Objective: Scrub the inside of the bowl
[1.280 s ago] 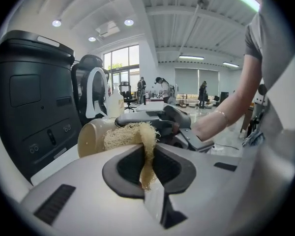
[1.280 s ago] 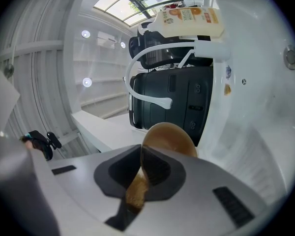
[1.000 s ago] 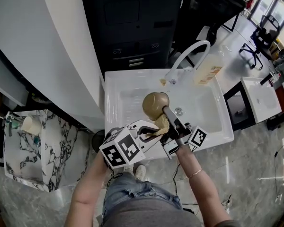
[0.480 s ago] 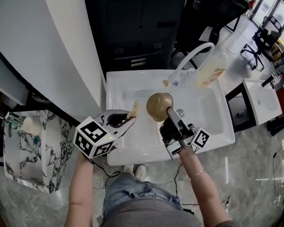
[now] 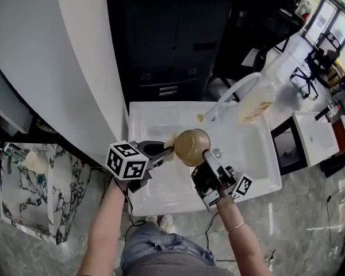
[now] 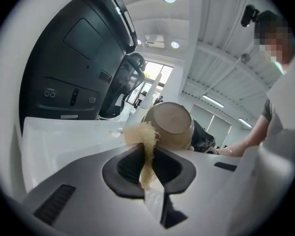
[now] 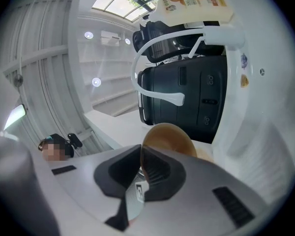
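A tan-gold bowl (image 5: 191, 146) hangs tipped on its side over the white sink (image 5: 161, 180). My right gripper (image 5: 203, 160) is shut on its rim, which runs between the jaws in the right gripper view (image 7: 141, 165), with the bowl (image 7: 171, 139) just beyond. My left gripper (image 5: 164, 149) is shut on a yellowish sponge (image 5: 172, 139). In the left gripper view the sponge (image 6: 141, 137) sticks out of the jaws (image 6: 146, 154) and meets the bowl's (image 6: 171, 123) outer wall by its flat base. The bowl's inside is turned away from the sponge.
A white arched faucet (image 5: 237, 92) and a soap bottle (image 5: 255, 106) stand at the sink's back right. A dark cabinet (image 5: 167, 45) rises behind the sink and a white wall panel (image 5: 63, 68) on the left. A marble stand (image 5: 43, 183) is at far left.
My left gripper swung out to the left with the sponge, then came back right until the sponge reached the bowl's outside. The right gripper kept hold of the bowl, nearly still.
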Demonstrator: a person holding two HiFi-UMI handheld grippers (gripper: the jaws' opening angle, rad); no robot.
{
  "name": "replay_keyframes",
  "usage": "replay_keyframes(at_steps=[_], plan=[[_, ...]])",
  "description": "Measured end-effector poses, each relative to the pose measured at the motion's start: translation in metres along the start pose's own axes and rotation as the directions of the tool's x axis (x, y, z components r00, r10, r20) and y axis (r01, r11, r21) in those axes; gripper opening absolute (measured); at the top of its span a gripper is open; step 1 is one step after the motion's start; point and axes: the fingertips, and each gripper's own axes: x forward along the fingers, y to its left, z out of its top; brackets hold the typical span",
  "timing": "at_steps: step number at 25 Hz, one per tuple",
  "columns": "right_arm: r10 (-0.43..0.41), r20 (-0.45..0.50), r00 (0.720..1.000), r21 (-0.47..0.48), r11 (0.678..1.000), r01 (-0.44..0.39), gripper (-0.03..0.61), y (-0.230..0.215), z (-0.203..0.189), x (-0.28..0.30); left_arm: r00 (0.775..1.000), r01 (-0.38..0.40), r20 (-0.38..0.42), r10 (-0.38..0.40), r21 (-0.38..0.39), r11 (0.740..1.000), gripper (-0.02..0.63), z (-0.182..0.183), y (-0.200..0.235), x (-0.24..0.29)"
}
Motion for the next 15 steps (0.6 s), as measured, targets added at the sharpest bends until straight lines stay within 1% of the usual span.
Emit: replay_keyframes(at_steps=[2,4,6,8,11,15], plan=[[0.036,-0.002,0.999,0.008,0.999,-0.036,0.021,0.006,0.000,0.001,0.999,0.035,0.006,-0.035,-0.007,0.999,0.044,0.001,-0.002,0.007],[0.050,0.007,0.999,0.009,0.999,-0.050,0.021,0.008,0.003,0.001,0.997,0.073,0.014,-0.073,-0.009,0.997,0.044,0.003,-0.004,0.012],[0.044,0.020,0.999,0.010,0.999,-0.044,0.021,0.006,0.008,0.000,0.994,0.105,0.024,-0.104,-0.011,0.994,0.044,0.007,-0.007,0.012],[0.030,0.017,0.999,0.002,1.000,-0.030,0.021,0.004,0.010,-0.001,0.992,0.121,0.026,-0.120,-0.005,0.993,0.044,0.009,-0.010,0.010],[-0.004,-0.004,1.000,-0.023,1.000,0.003,0.021,-0.001,0.010,-0.003,0.993,0.119,0.012,-0.119,0.018,0.993,0.044,0.010,-0.013,0.006],[-0.064,-0.009,0.998,-0.041,0.997,0.064,0.021,-0.014,0.008,-0.007,0.996,0.083,-0.029,-0.081,0.076,0.994,0.044,0.008,-0.017,0.001]])
